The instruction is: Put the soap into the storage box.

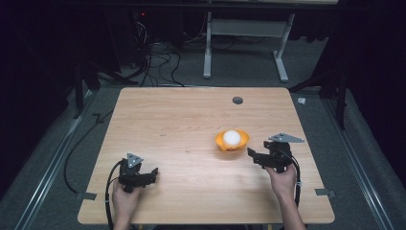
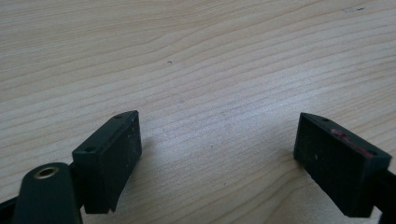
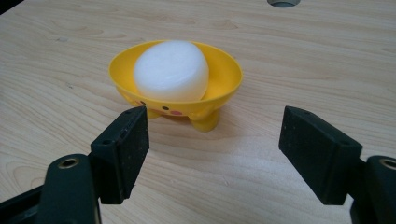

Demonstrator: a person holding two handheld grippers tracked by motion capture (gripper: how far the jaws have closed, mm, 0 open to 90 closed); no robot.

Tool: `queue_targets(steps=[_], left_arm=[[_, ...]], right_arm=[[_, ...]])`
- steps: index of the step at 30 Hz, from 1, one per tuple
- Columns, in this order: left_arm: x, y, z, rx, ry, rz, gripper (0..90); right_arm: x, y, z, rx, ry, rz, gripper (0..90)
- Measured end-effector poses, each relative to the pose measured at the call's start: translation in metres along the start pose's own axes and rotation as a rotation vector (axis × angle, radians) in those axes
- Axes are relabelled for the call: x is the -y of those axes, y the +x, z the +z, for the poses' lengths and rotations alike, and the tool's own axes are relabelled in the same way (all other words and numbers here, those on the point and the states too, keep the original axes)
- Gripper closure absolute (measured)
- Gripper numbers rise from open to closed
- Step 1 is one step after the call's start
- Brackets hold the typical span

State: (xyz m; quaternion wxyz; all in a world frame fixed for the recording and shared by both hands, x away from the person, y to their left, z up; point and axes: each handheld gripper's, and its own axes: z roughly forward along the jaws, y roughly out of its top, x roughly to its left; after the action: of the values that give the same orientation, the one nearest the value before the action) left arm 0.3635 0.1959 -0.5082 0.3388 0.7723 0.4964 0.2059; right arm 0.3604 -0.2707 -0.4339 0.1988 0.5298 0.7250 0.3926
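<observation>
— Yellow dish (image 3: 187, 93) on my right gripper view, white soap (image 3: 171, 70) inside; right gripper (image 3: 212, 149) wide, just short.
— Mine: left gripper (image 2: 217, 154) wide over bare wood table (image 2: 196, 56), well apart from dish.

left gripper (image 1: 152, 172): black body, grey three-cornered plate on top, black cable trailing | right gripper (image 1: 251, 153): same build | jaws: black rectangular blocks, small screw holes, brass-ringed pivot holes | forearms: no sleeves visible
</observation>
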Motion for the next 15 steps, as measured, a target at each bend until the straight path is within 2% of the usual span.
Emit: queue_targets(steps=[15], left_arm=[[0.0, 0.0, 0.0, 0.002, 0.002, 0.002, 15.5]], right_arm=[[0.013, -0.005, -0.002, 0.01, 0.009, 0.032, 25.3]])
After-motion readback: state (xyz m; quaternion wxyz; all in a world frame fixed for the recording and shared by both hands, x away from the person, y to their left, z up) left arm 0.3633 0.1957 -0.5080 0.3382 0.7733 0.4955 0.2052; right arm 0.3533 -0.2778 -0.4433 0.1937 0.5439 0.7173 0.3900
